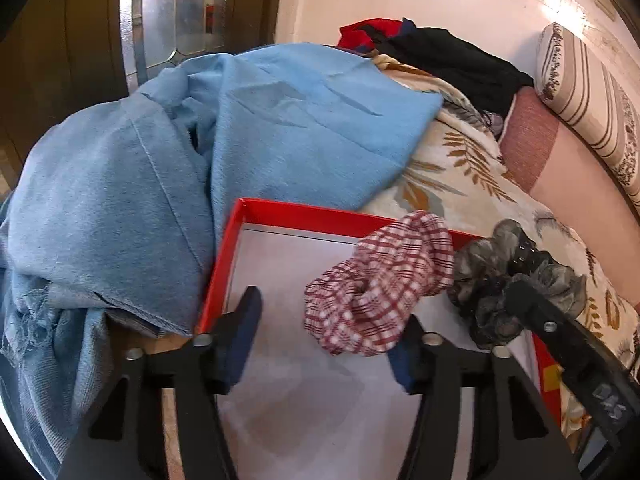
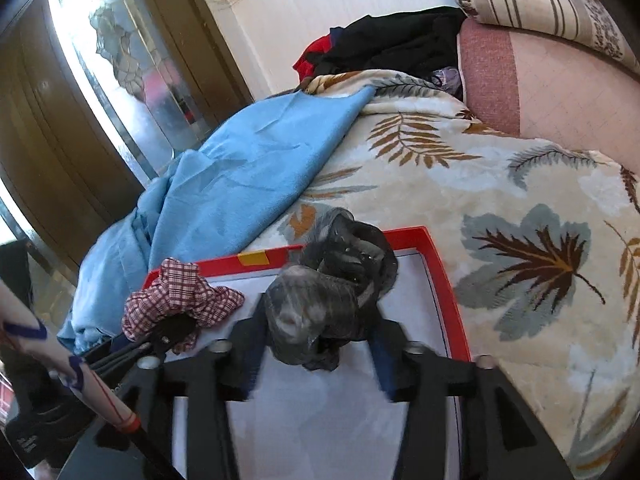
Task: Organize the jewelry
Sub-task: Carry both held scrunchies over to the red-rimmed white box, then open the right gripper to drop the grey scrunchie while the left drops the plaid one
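Note:
A red-rimmed box lid [image 1: 304, 214] with a white floor lies on the bed; it also shows in the right wrist view [image 2: 448, 276]. A red-and-white checked scrunchie [image 1: 380, 280] lies inside it, just ahead of my left gripper [image 1: 328, 320], which is open, its right finger touching the scrunchie. It also shows in the right wrist view [image 2: 180, 300]. A grey-black scrunchie [image 2: 332, 296] sits between the fingers of my right gripper [image 2: 316, 340], which is open over the box. The grey-black scrunchie also shows in the left wrist view [image 1: 500, 280].
A blue cloth [image 1: 224, 148] is heaped against the box's left and far sides. A leaf-print blanket [image 2: 500, 200] covers the bed. Black and red clothes [image 1: 436, 56] and a striped pillow [image 1: 580, 92] lie at the back. A door [image 2: 52, 120] stands on the left.

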Tool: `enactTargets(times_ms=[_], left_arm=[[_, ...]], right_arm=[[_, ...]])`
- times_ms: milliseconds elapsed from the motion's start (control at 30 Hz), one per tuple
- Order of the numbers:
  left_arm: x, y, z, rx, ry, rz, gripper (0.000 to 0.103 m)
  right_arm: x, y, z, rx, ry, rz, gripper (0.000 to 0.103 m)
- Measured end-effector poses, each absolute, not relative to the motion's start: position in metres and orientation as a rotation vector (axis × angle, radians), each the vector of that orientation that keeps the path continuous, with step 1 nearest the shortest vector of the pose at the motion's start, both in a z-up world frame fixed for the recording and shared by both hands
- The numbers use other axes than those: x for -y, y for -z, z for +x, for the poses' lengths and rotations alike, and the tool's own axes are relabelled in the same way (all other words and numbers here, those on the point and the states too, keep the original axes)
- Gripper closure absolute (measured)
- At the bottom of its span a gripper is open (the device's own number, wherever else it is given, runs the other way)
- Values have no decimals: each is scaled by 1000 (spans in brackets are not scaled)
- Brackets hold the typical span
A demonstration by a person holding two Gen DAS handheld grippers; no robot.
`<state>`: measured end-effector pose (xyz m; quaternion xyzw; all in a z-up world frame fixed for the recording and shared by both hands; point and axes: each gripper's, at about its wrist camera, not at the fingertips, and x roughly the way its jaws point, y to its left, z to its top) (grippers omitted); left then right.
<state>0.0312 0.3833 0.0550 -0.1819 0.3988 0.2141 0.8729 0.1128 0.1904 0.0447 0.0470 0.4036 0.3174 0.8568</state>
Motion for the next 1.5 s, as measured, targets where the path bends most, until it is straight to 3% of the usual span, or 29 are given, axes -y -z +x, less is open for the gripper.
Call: enactTargets(times_ms=[167, 767, 900, 1000, 1133, 1500], left_arm=[[-382, -53, 30, -859, -450, -364, 42], [-352, -53, -15, -919, -395, -216, 41], [-343, -62, -18, -886, -390, -159, 24], [-337, -73, -22, -838, -377, -150, 20], [-327, -87, -27, -784, -353, -154, 17], [-301, -121, -69, -600, -395, -174, 12]], right_arm=[[-184, -45, 110, -839, -673, 118, 30], [-153, -38, 44, -894, -607, 81, 29], [-145, -43, 37, -906, -595, 123, 28], [-136, -57, 29, -900, -587, 151, 28], [-122, -86, 4, -836, -572, 148, 20], [-47, -130, -58, -741, -555, 194, 19]])
